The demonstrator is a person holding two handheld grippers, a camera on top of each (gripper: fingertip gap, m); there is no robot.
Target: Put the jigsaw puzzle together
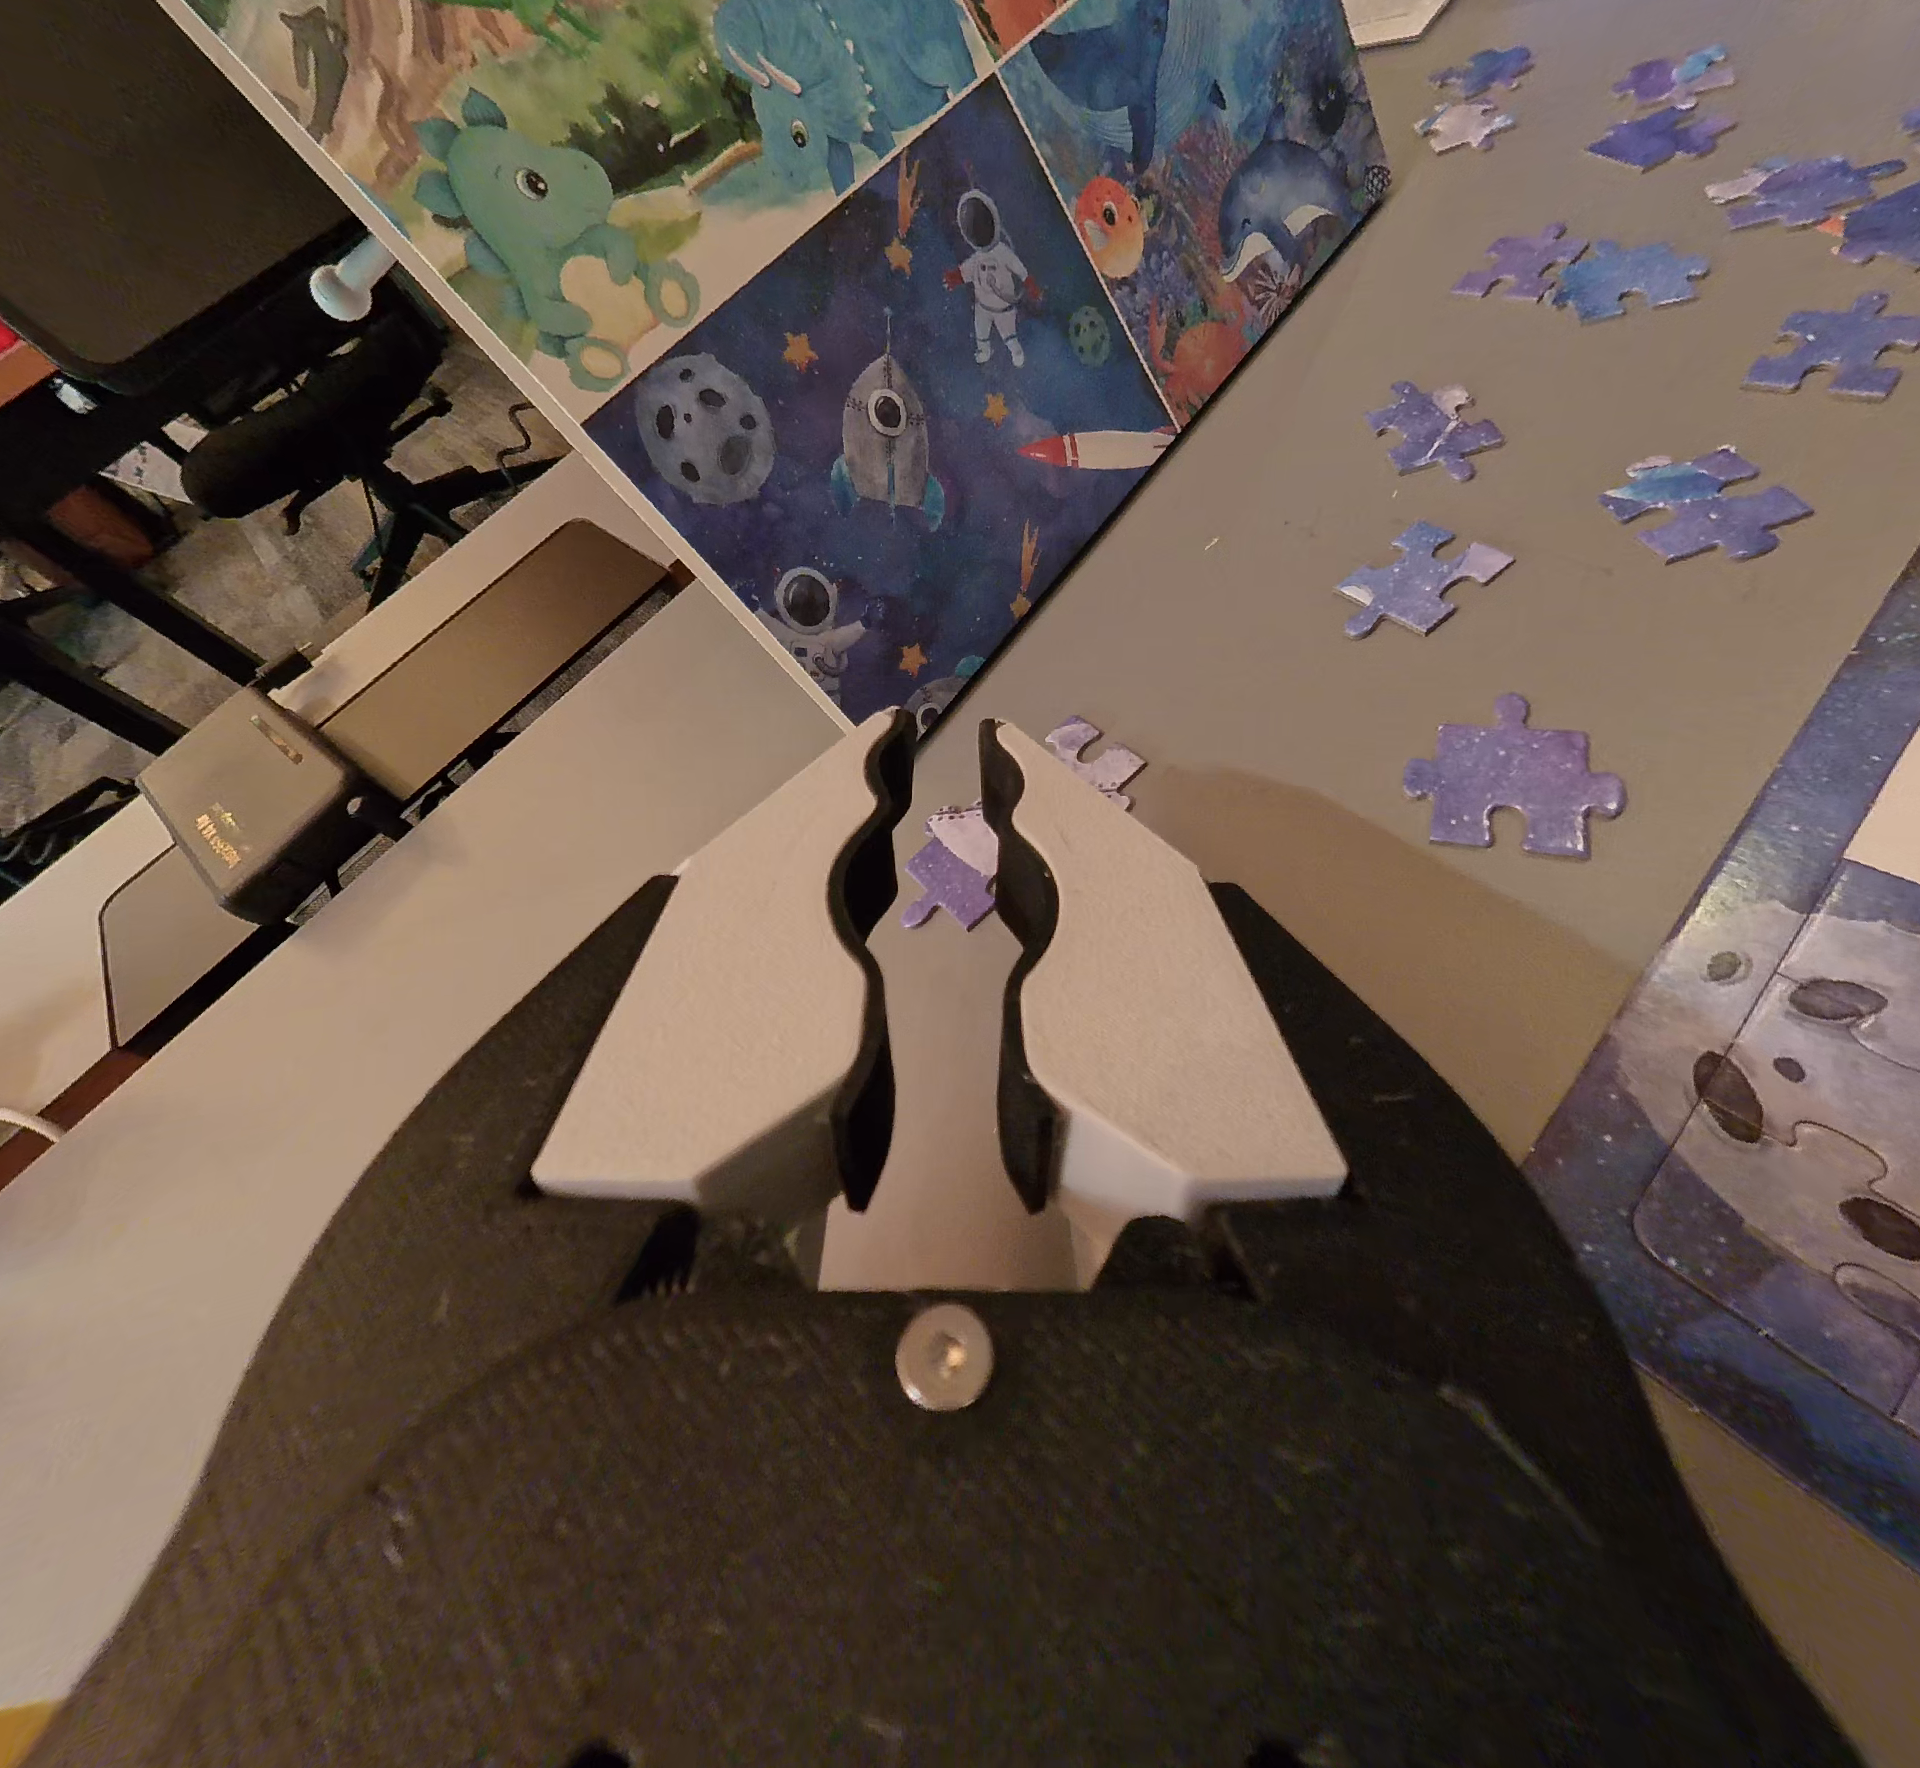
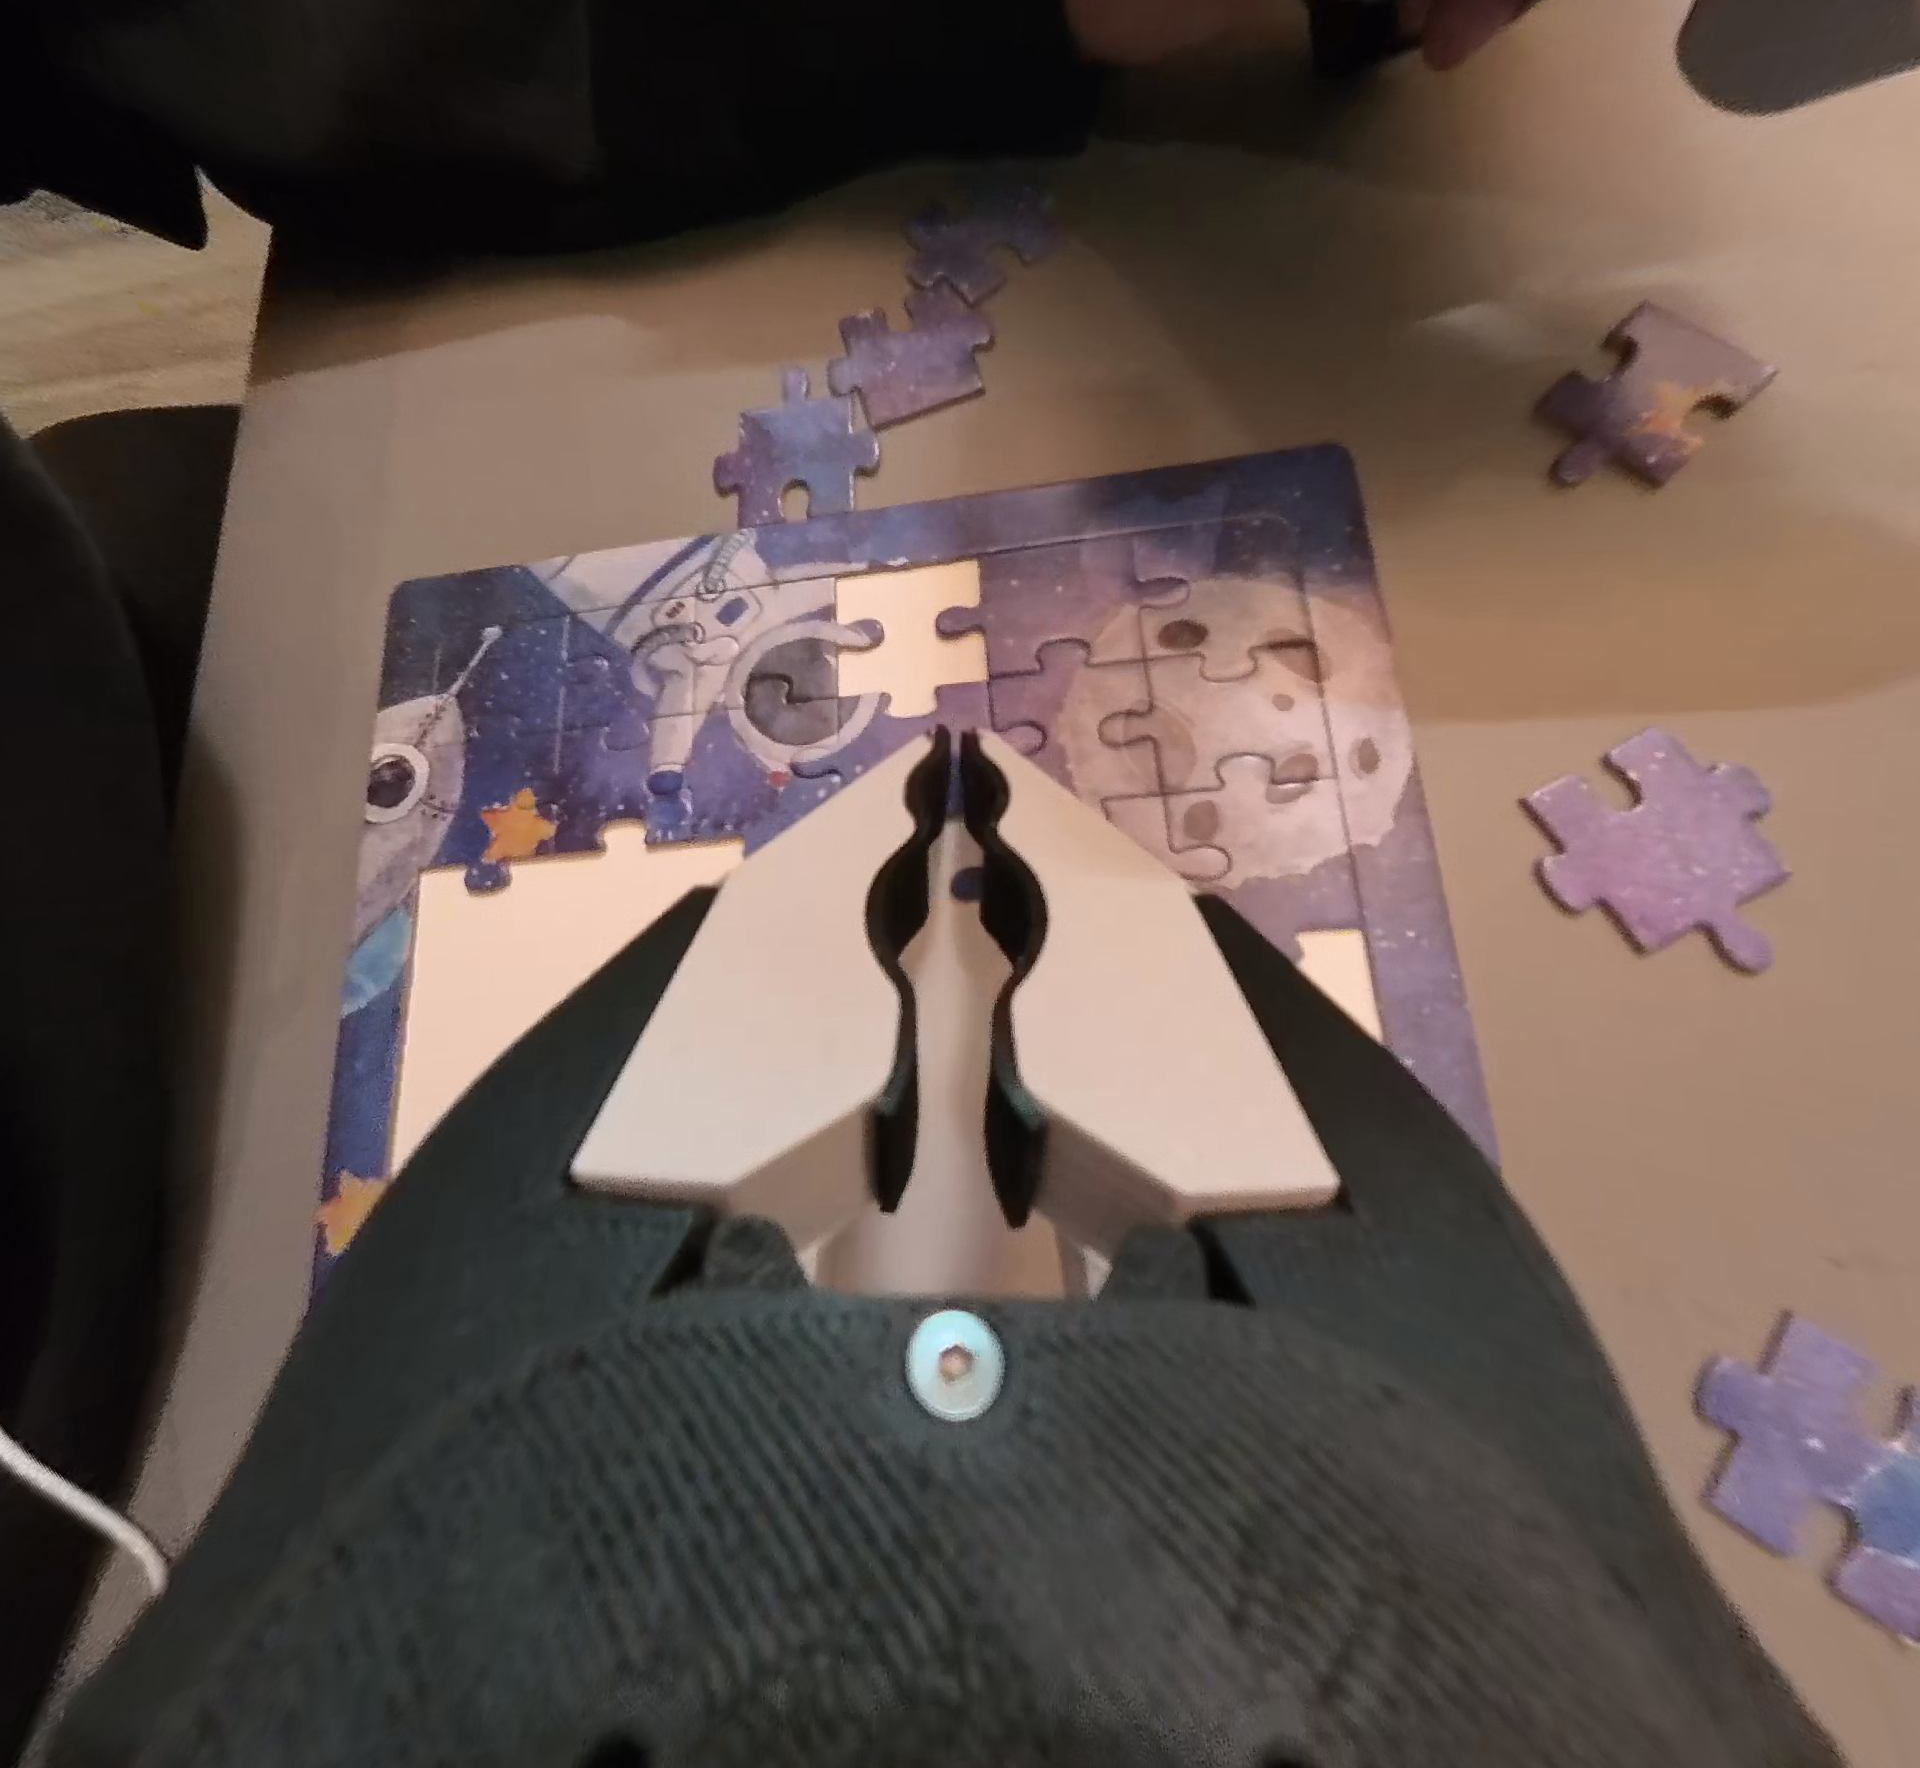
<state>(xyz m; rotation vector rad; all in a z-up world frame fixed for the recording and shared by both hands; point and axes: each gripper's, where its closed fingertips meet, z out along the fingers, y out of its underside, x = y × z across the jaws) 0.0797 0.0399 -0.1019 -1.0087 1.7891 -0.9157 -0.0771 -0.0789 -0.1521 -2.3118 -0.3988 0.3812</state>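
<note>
In the left wrist view my left gripper [image 1: 945, 731] hovers low over the grey table [image 1: 1247, 575] with its jaws a little apart. A purple and white puzzle piece [image 1: 951, 877] lies flat on the table under the gap, and the pads do not press on it. A second pale piece [image 1: 1101, 762] lies just past the right fingertip. In the right wrist view my right gripper [image 2: 956, 736] is shut, tips together, over a partly filled space-themed puzzle board [image 2: 1403, 887]. Its tips sit just below a bare piece-shaped slot [image 2: 914, 638]. I see nothing between them.
A tall picture box [image 1: 883, 388] stands left of the left gripper. Several loose purple pieces [image 1: 1512, 788] are scattered to the right, by the board's corner [image 1: 1766, 1095]. Around the board lie more pieces [image 2: 1652, 845] [image 2: 914, 357]. A person's hand [image 2: 1455, 4] and dark sleeve [image 2: 623, 35] are beyond it. There is about 20 cm between the tips of the two grippers.
</note>
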